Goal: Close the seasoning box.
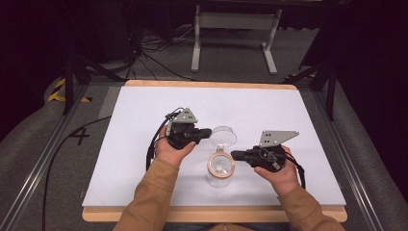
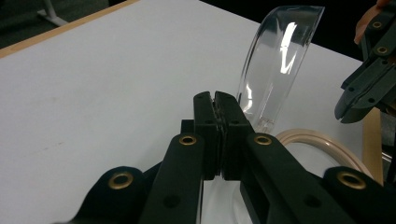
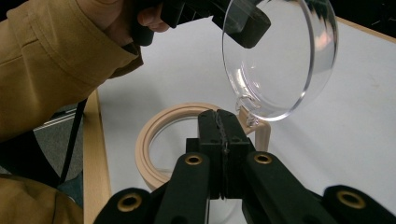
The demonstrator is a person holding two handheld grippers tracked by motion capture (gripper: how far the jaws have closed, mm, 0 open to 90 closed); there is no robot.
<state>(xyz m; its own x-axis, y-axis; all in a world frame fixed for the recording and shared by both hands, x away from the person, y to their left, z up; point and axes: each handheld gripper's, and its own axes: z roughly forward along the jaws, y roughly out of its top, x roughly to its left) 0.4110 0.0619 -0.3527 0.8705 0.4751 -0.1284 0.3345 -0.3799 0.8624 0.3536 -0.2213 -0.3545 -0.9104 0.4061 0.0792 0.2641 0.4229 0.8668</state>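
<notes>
Grippers: two, left (image 1: 208, 132) and right (image 1: 235, 155), jaws closed | jar (image 1: 221, 168): one | lid (image 1: 223, 136): one, raised

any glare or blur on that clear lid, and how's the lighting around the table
Left gripper view: a bright white streak of glare runs down the clear lid, and the near jaws look soft and out of focus. Right gripper view: the lid shows faint reflections along its rim and the white table reads through it. High view: the table is evenly lit while the surroundings fall dark.
</notes>
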